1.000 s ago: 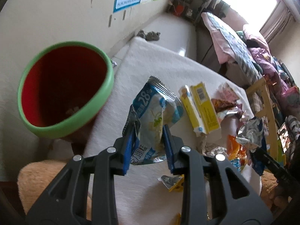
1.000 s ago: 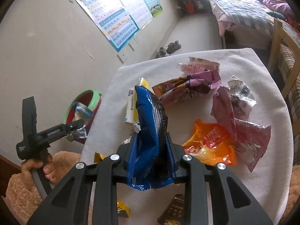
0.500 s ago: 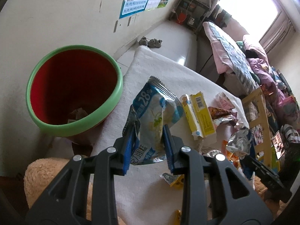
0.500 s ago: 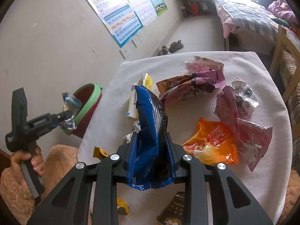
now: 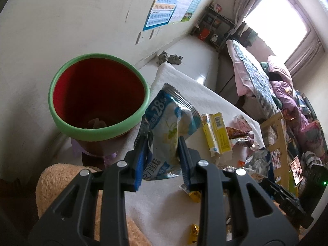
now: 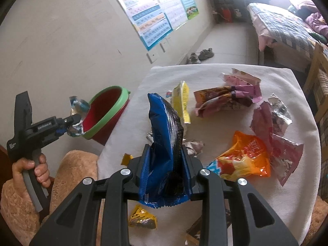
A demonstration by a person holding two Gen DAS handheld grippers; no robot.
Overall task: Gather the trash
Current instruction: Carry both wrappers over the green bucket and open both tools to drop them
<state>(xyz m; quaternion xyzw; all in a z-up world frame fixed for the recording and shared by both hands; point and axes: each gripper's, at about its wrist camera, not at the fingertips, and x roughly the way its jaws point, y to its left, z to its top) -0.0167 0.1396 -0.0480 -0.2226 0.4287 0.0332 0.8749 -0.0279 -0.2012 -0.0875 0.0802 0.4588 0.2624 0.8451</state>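
Left gripper (image 5: 162, 143) pinched a pale blue wrapper (image 5: 170, 123), held just beside the green rim of the red bin (image 5: 98, 132), off the table's left edge. Right gripper (image 6: 166, 162) was clamped on a dark blue packet (image 6: 164, 127) above the white table (image 6: 287, 86). Risk: released short of the rim, the light wrapper might flutter to the floor; loose litter stayed scattered across the table.

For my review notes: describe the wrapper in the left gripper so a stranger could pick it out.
Beside the red bin with the green rim, the left gripper is shut on a white-and-blue wrapper. Unlike the yellow packet lying on the white tablecloth, it shows a large "28%" and is held in the air.
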